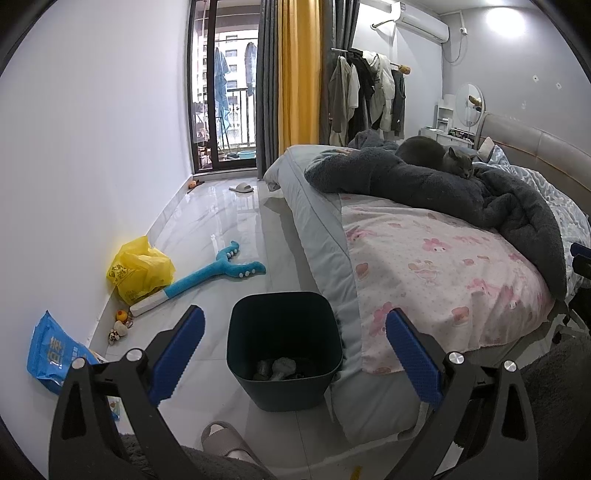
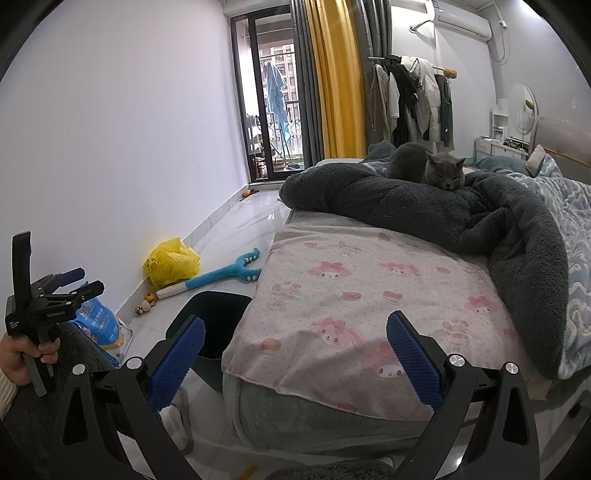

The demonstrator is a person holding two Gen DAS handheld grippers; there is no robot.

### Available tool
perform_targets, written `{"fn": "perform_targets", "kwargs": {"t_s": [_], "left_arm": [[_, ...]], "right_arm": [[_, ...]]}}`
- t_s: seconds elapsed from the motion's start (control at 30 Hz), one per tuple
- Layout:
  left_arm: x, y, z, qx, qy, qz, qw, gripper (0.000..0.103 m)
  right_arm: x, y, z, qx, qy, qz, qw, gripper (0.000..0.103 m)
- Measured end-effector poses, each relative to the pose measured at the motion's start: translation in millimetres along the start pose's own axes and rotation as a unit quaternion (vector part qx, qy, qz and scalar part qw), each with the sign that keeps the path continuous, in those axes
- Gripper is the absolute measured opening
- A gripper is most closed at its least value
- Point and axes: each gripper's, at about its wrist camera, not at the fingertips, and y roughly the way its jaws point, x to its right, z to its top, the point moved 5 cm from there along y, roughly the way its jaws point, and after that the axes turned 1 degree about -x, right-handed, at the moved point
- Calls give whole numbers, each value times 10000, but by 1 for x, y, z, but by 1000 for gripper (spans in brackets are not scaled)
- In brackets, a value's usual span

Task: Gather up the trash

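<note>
Grey cat (image 2: 439, 168) curled on a dark fleece blanket (image 2: 406, 206) on the bed (image 1: 321, 229), above a pink cartoon-print sheet (image 2: 354, 306). Blue plush toy (image 1: 218, 269) flat on the tiled floor (image 1: 221, 206), just beside the wall. Small stuffed toys (image 1: 120, 326) near its white end. White slipper (image 1: 242, 187) farther off, near the balcony door (image 1: 225, 85). Yellow curtain (image 1: 299, 70) beside a rack of hanging clothes (image 1: 369, 92). Air conditioner (image 1: 417, 26) high on the wall. Round mirror (image 2: 522, 107) near the headboard.
</note>
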Motion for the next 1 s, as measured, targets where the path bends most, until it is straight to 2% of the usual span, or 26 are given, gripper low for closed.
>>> {"fn": "perform_targets", "kwargs": {"t_s": [1.0], "left_arm": [[1, 0, 1, -10, 1, -2, 10000, 100]], "right_arm": [[2, -1, 2, -11, -13, 1, 10000, 100]]}}
